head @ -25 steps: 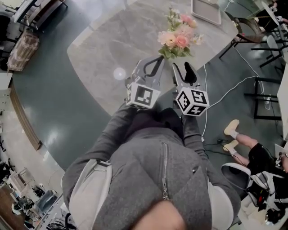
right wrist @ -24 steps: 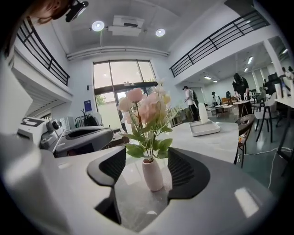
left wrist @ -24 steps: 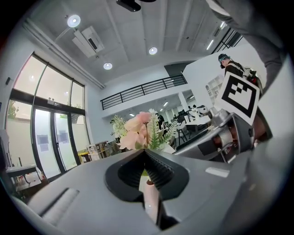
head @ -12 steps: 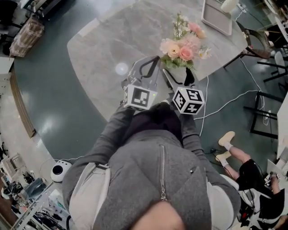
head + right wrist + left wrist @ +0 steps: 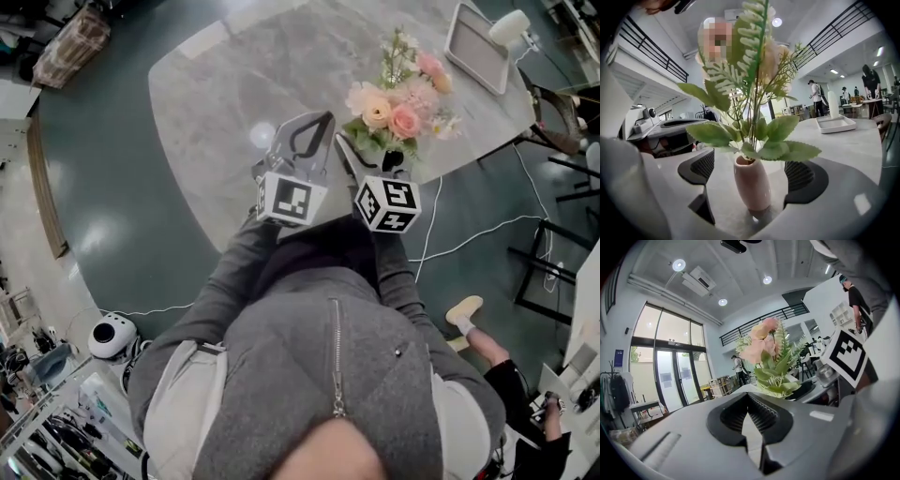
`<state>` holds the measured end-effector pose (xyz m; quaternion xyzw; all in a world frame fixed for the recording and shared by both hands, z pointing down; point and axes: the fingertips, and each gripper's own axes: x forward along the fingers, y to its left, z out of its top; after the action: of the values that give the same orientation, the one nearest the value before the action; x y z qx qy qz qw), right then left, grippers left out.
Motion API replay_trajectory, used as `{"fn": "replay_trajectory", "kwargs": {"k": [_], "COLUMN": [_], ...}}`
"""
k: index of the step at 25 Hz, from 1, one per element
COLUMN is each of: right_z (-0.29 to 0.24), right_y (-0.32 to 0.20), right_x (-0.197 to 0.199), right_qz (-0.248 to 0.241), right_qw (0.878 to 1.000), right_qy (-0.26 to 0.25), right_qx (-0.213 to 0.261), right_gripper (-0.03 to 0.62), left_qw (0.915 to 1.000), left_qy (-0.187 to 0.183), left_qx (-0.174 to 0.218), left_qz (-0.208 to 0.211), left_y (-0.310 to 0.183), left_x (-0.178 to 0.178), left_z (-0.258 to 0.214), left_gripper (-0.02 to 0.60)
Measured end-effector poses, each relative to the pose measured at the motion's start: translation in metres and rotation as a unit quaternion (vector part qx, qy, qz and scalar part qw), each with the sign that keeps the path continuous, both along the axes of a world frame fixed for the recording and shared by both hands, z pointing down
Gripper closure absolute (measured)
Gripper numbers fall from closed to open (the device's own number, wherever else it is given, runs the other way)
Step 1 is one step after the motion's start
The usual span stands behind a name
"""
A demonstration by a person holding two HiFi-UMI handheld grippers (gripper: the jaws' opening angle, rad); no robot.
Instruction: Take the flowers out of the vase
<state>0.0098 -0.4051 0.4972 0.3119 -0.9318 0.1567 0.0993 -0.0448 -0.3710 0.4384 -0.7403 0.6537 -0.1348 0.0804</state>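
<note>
A bouquet of pink and peach flowers (image 5: 398, 94) with green leaves stands in a small pink vase (image 5: 752, 187) on the grey marble table (image 5: 234, 84). In the head view the blooms hide the vase. My right gripper (image 5: 751, 174) is open, with one pad on each side of the vase and a gap on both sides. From above, the right gripper (image 5: 370, 155) sits just under the leaves. My left gripper (image 5: 322, 118) is shut and empty, just left of the bouquet. In the left gripper view its jaws (image 5: 748, 397) meet, with the flowers (image 5: 766, 357) ahead and to the right.
A white tray (image 5: 478, 47) lies at the table's far right corner, also visible as a tray (image 5: 836, 123) behind the vase. A chair (image 5: 553, 103) and a white cable (image 5: 469, 234) are to the right of the table. A person's foot (image 5: 464, 311) rests on the floor nearby.
The right gripper's jaws have spread wide and moved in around the base of the bouquet. The left gripper has stayed shut and edged forward beside it.
</note>
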Motion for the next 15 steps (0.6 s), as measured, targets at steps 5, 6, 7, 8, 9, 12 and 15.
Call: {"fn": "replay_trajectory", "kwargs": {"k": [5, 6, 7, 8, 9, 12, 15], "right_z": [-0.014, -0.015, -0.015, -0.016, -0.017, -0.018, -0.017], "right_y": [0.000, -0.001, -0.001, -0.002, -0.003, -0.003, -0.003], "right_x": [-0.008, -0.008, -0.008, -0.007, -0.006, -0.004, -0.003], "right_qz": [-0.013, -0.014, -0.012, -0.008, -0.004, 0.000, 0.002], "right_qw": [0.999, 0.998, 0.998, 0.998, 0.998, 0.997, 0.997], "right_qy": [-0.012, -0.010, -0.008, -0.006, -0.004, -0.009, -0.011], "right_qx": [0.048, 0.054, 0.059, 0.065, 0.070, 0.073, 0.072], "right_gripper": [0.213, 0.237, 0.262, 0.288, 0.317, 0.432, 0.464], "left_qw": [0.9999, 0.9999, 0.9998, 0.9998, 0.9998, 0.9999, 0.9998], "left_qy": [0.005, 0.007, 0.008, 0.010, 0.010, 0.004, 0.007], "left_qx": [0.003, 0.005, 0.006, 0.007, 0.007, 0.003, 0.007], "left_qz": [-0.012, -0.014, -0.015, -0.016, -0.016, -0.015, -0.019], "left_y": [-0.001, -0.002, -0.003, -0.004, -0.004, -0.004, -0.003], "left_x": [-0.008, -0.008, -0.008, -0.008, -0.008, -0.006, -0.007], "left_z": [0.003, 0.002, 0.001, 0.001, 0.001, 0.001, -0.001], "left_gripper": [0.572, 0.572, 0.572, 0.572, 0.572, 0.572, 0.572]}}
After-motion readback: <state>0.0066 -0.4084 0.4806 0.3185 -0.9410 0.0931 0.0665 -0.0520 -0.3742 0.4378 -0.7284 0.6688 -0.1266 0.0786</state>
